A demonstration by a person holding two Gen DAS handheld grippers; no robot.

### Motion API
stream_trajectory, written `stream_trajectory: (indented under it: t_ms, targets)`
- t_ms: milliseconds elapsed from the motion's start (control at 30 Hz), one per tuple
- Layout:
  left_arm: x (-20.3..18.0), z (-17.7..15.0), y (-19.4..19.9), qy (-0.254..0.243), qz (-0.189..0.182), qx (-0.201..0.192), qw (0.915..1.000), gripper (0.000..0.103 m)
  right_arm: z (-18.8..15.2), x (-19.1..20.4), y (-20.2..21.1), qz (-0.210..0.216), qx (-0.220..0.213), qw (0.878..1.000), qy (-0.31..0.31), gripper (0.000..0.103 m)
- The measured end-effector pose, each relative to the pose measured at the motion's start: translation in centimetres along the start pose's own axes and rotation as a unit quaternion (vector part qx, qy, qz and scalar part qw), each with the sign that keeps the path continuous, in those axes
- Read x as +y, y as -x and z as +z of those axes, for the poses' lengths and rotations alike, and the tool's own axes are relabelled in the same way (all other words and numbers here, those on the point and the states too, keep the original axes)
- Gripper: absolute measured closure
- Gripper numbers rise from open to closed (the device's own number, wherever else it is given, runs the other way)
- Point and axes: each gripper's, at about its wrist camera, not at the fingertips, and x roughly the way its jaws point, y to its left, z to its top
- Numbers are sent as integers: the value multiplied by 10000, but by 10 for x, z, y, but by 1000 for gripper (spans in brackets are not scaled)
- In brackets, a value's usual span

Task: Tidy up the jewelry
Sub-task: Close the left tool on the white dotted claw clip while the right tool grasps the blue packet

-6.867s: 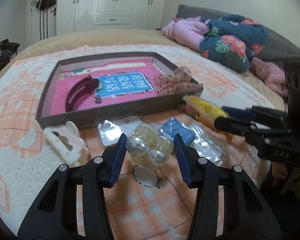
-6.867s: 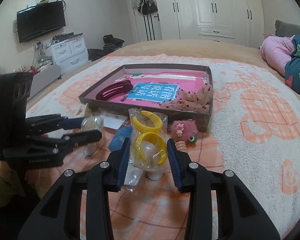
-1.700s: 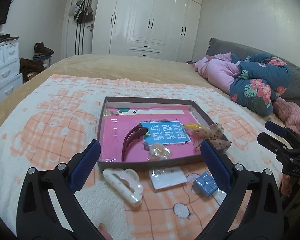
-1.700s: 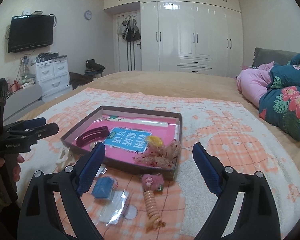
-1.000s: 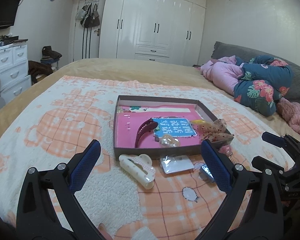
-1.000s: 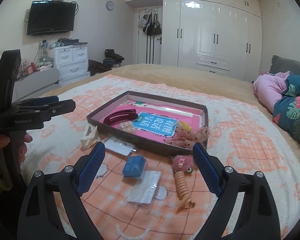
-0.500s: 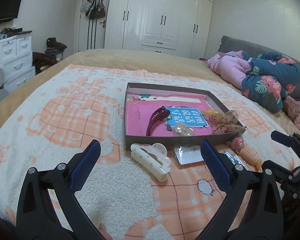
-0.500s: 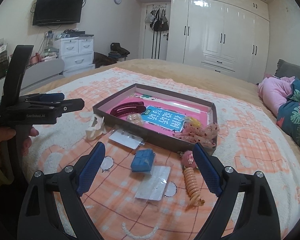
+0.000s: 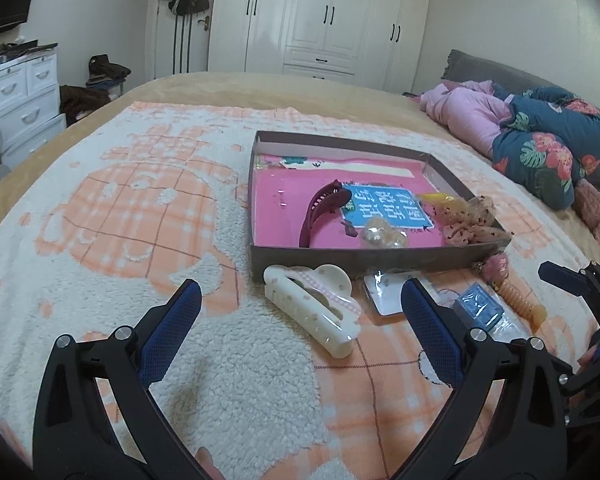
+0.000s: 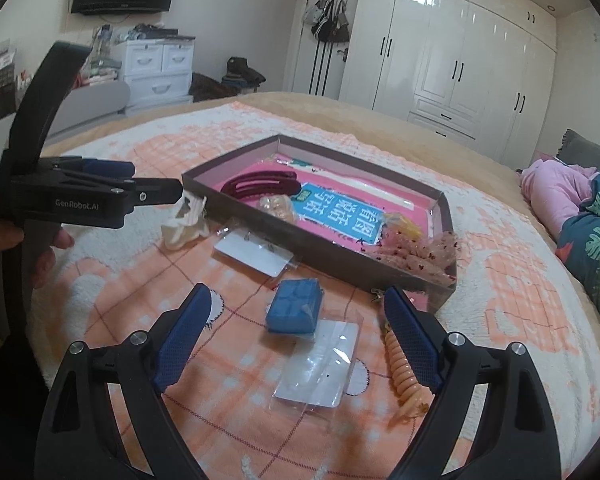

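Left wrist view: cream hair clip point(image 9: 315, 314) lengthwise toward near-right

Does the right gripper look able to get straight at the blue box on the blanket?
Probably yes. The right gripper stands open and empty, the blue box lies just ahead between its fingers, and nothing covers it; only a clear packet touches its near edge.

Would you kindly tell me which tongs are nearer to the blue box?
Right. The right tongs frame the blue box just ahead; the left tongs face the white hair claw instead.
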Motion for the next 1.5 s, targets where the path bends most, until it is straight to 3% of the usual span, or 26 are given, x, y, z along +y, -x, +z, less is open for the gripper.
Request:
stream_trajectory:
  t_ms: [300, 533, 667, 833, 1100, 1200, 1500]
  targets:
    - [-4, -4, -28, 1, -72, 418, 9991, 12, 2, 0, -20, -39, 205, 9998, 6, 19]
    - [-3, -3, -43, 231, -121, 562, 9981, 12, 0, -1, -39, 18, 478, 9988, -41, 28]
    - [-2, -4, -48, 308, -161, 614, 9975, 12, 2, -2, -49, 15, 609, 9981, -68, 43]
    - [-1, -5, -52, 438, -237, 684, 9964, 20, 0, 2, -62, 77, 830, 9965, 5, 68]
    - [1, -7, -53, 545, -239, 740, 9955, 39, 1, 9, -48, 464, 540, 9975, -11, 71]
    - [4, -7, -53, 586, -192, 787, 9950, 53, 2, 13, -42, 488, 436, 9978, 51, 71]
    - [-1, -8, -43, 483, -197, 802, 9954, 68, 2, 17, -24, 623, 170, 9979, 35, 72]
